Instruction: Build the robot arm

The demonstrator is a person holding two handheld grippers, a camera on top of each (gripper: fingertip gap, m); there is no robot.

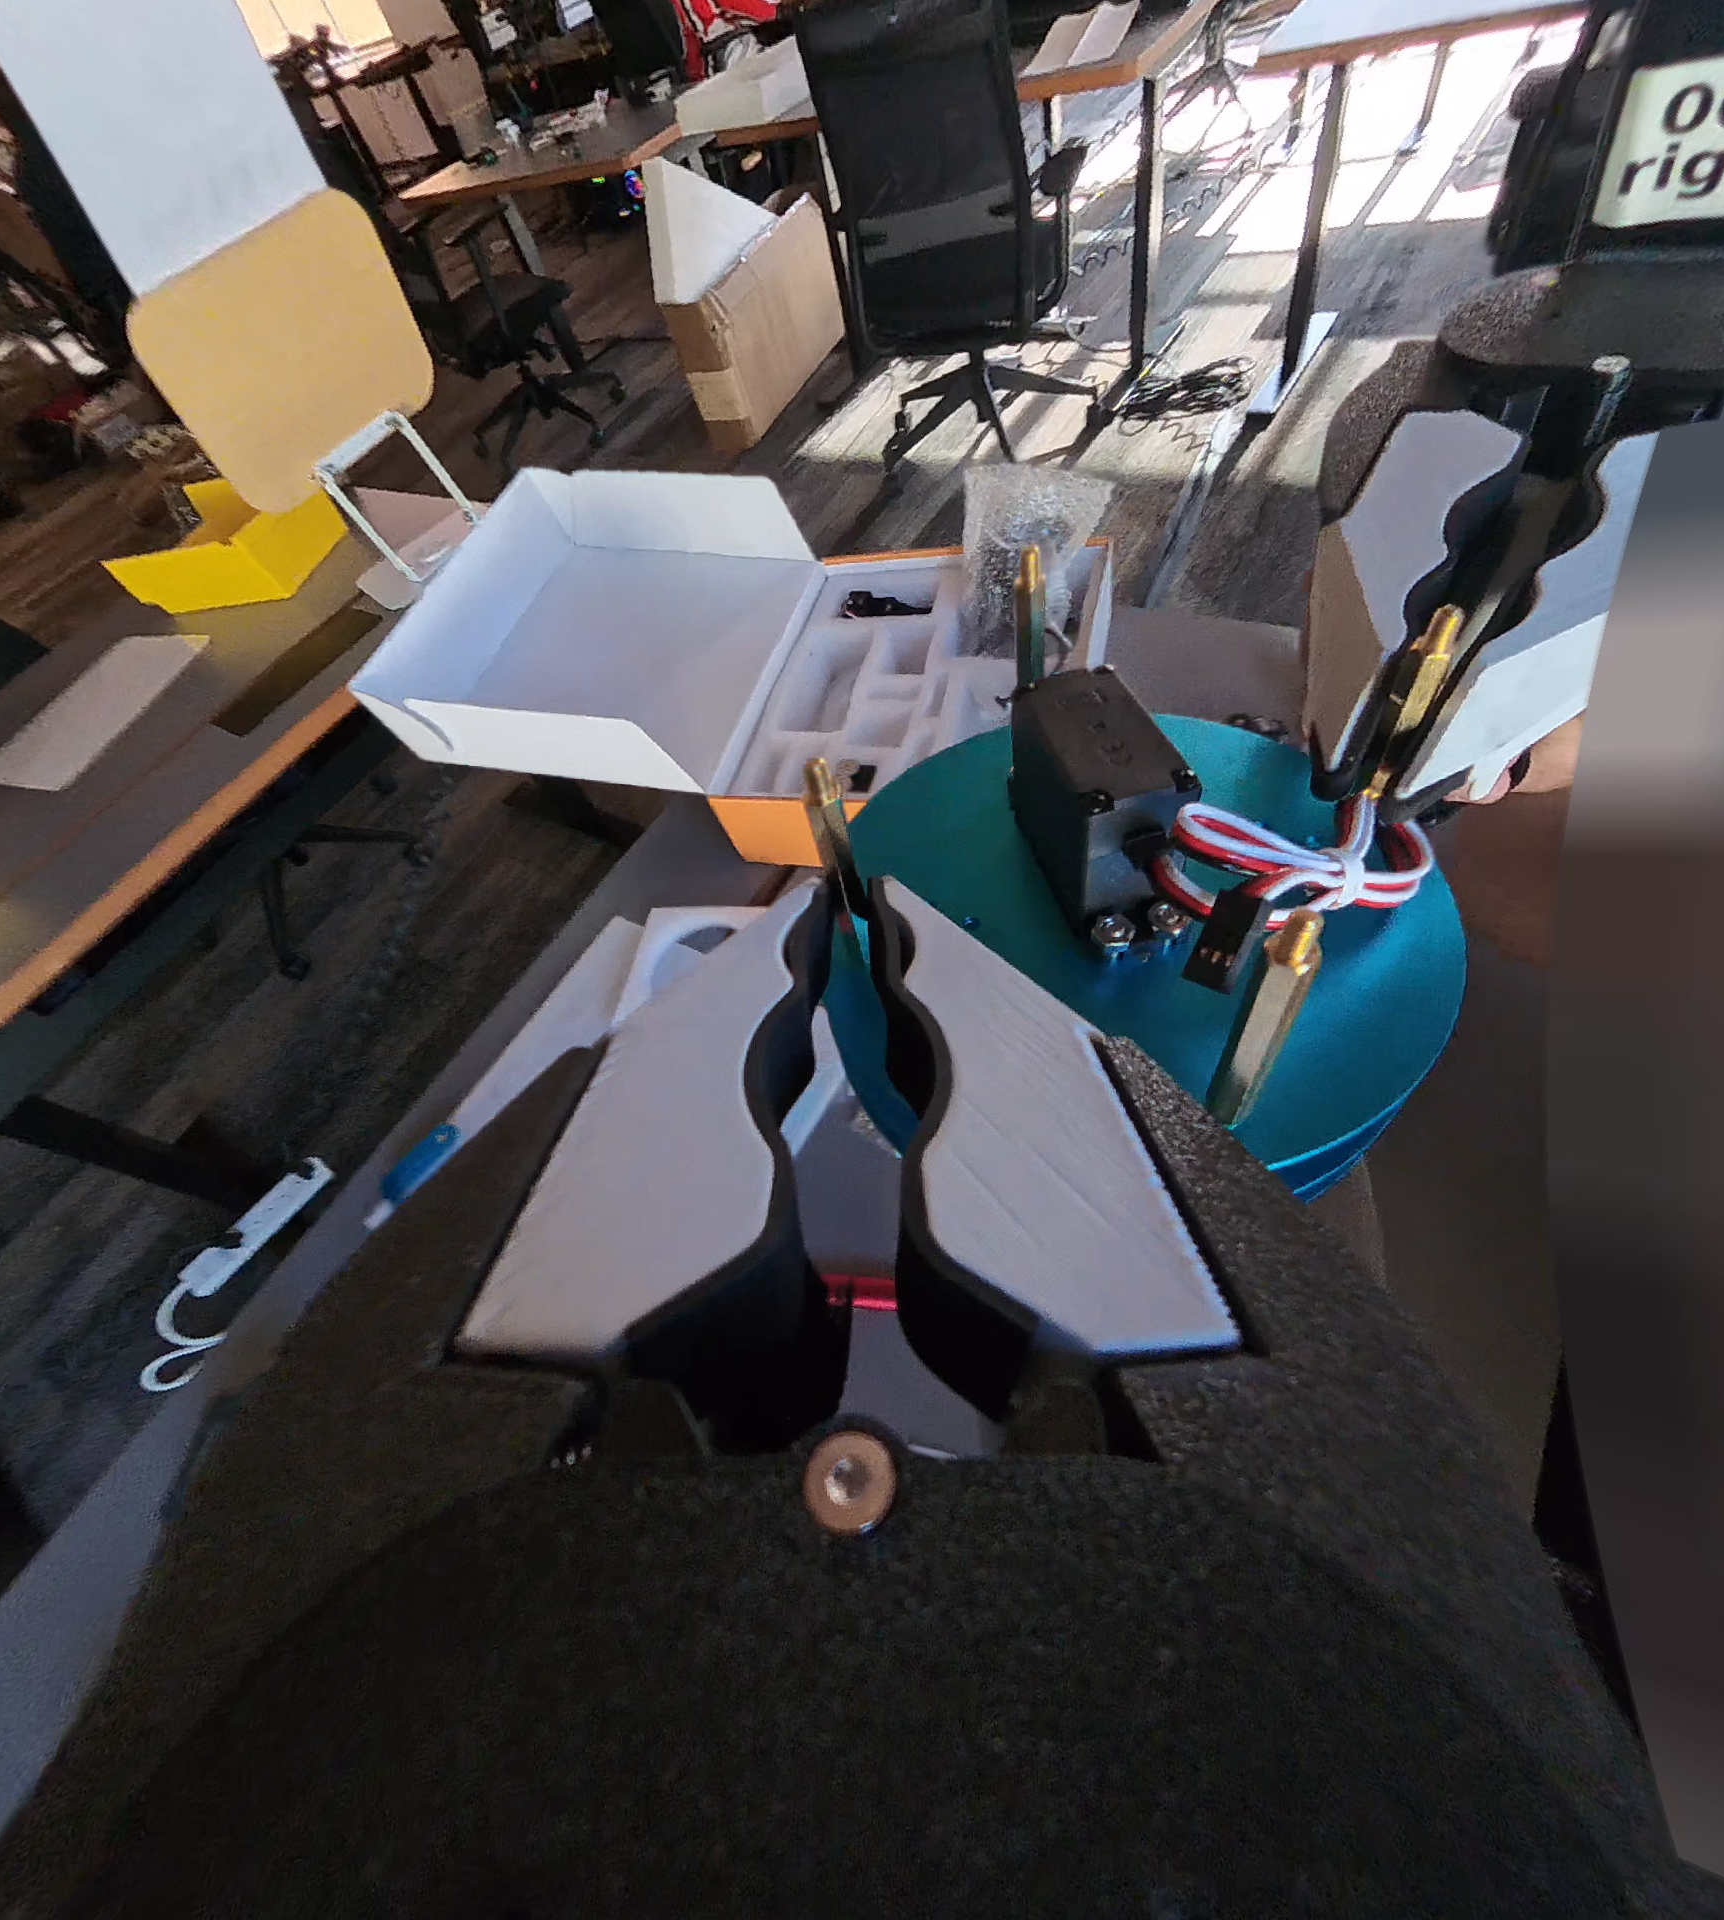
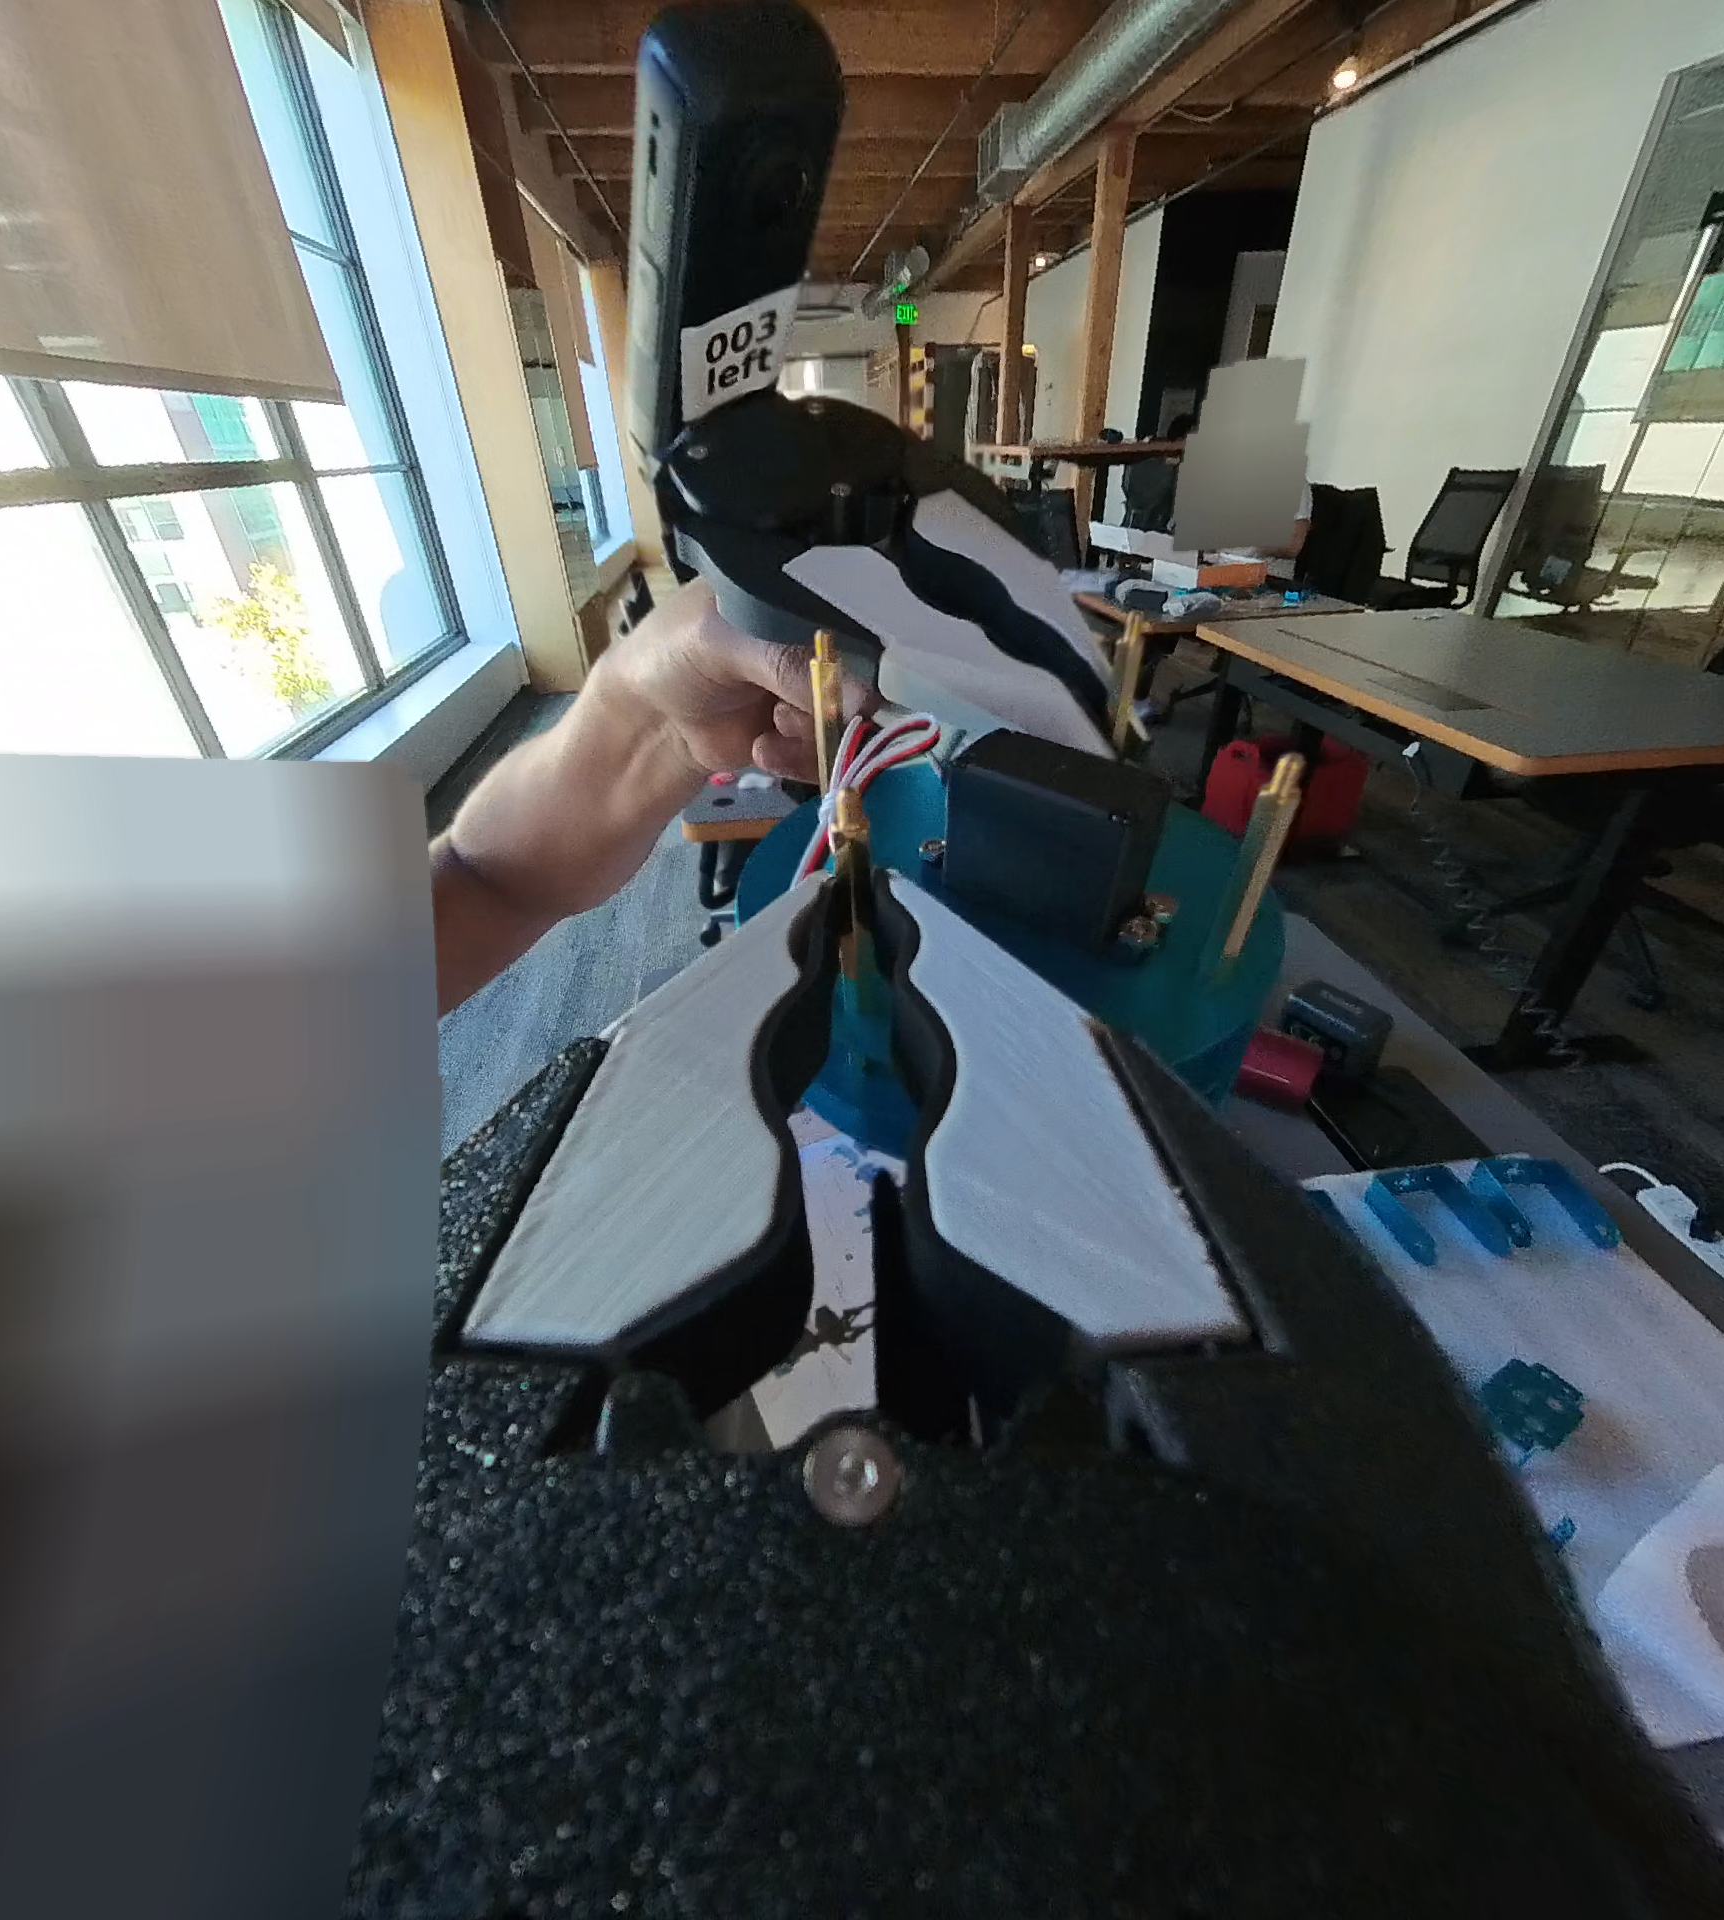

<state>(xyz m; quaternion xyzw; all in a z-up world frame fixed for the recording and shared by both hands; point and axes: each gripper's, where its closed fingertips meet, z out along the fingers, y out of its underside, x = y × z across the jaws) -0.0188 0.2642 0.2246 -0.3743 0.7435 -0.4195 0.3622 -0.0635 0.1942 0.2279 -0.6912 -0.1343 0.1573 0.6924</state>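
Blue round plate, anodized-looking metal disc, held up off the grey worktop between the two grippers. Four brass hex standoffs stand roughly perpendicular to its face, long axes pointing up and away from the disc.

Left gripper: jaws closed on one standoff near the plate's rim, brass tip sticking out above the fingertips. Right gripper: jaws clamped on the opposite standoff, same arrangement. Fingers are white ribbed printed faces with wavy black inner pads, on rough black bodies.

Black box-shaped servo is bolted near plate centre with hex nuts; its red/white/black lead is looped and tied, ending in a black connector.

Left wrist view only: open white carton with orange base and white foam insert behind the plate, clear bag of hardware, yellow bin on the floor.

Right wrist view only: a hand gripping the left tool's handle, blue U-brackets on a white foam sheet, a white power strip, windows, far desks.
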